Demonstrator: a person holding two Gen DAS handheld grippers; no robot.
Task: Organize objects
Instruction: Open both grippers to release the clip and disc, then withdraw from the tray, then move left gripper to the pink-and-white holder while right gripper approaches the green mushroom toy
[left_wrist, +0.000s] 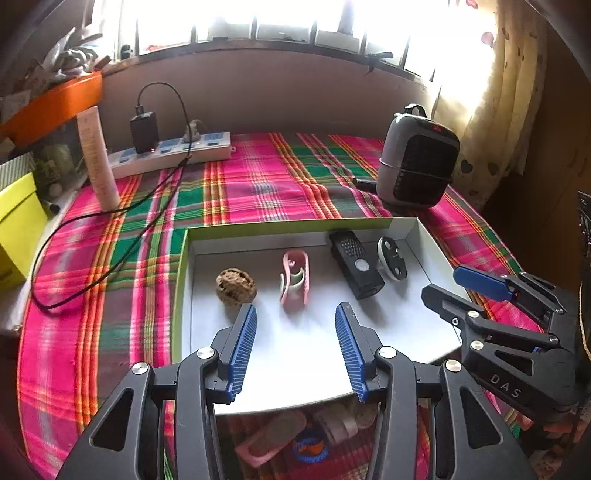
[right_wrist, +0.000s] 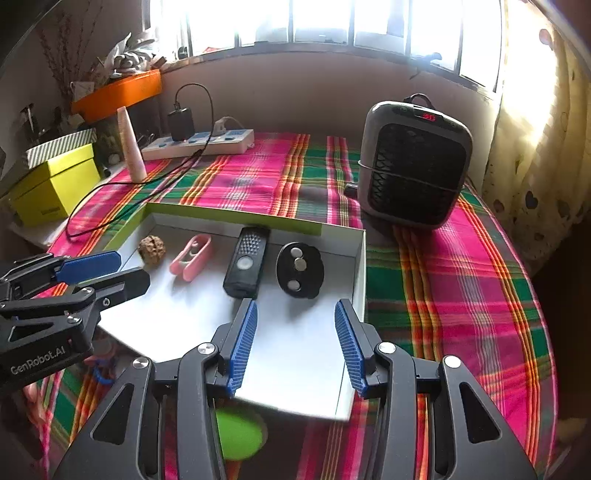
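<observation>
Shallow white cardboard tray with green rim on the plaid tablecloth, holding left to right a brown walnut, pink plastic clip, black rectangular device, round black-and-white disc, grey space heater behind right, white power strip behind left.

Blurred clutter below box edge, partly behind fingers; green round thing, perhaps lid.

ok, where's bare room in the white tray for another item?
Free: the near half of the shallow white cardboard tray, between the item row and its near edge. Crowded: the far row, brown walnut, pink clip, black rectangular device, black round disc.
</observation>
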